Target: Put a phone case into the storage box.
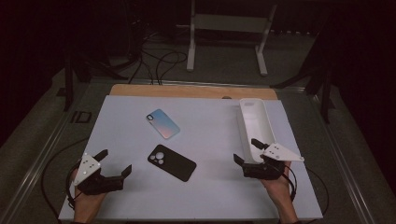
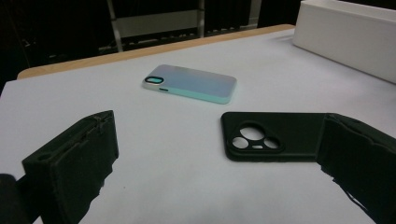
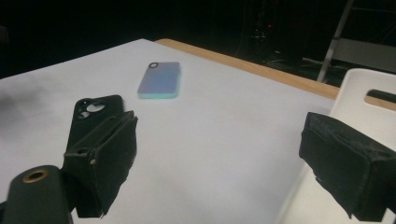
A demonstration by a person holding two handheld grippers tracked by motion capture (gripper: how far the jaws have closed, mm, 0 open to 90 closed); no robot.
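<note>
- My left tongs (image 1: 116, 162) rest low over the pale grey table top (image 1: 210, 196) at its near left corner, with the jaws spread wide and nothing between them.
- Just ahead of those jaws, toward their right tip, lies a matte black phone case (image 1: 171, 162), flat with its back up and its round camera cut-outs facing me; it touches neither jaw.
- Farther ahead of my left tongs, well past the black case, lies a glossy phone case shading from pale blue to pink (image 1: 163, 123), also flat and apart from everything else.
- My right tongs (image 1: 246, 151) sit at the near right of the table, jaws standing wide and gripping nothing.
- A long white plastic tray (image 1: 256, 122) stretches away from my right tongs. In the high view its near end falls between the two jaws; in the right gripper view the tray (image 3: 359, 100) lies by the right jaw, and I cannot tell whether it touches.
- From the right gripper view, the black case (image 3: 93, 112) shows just behind the left jaw, and the blue-pink case (image 3: 159, 79) lies farther off beyond it.
</note>
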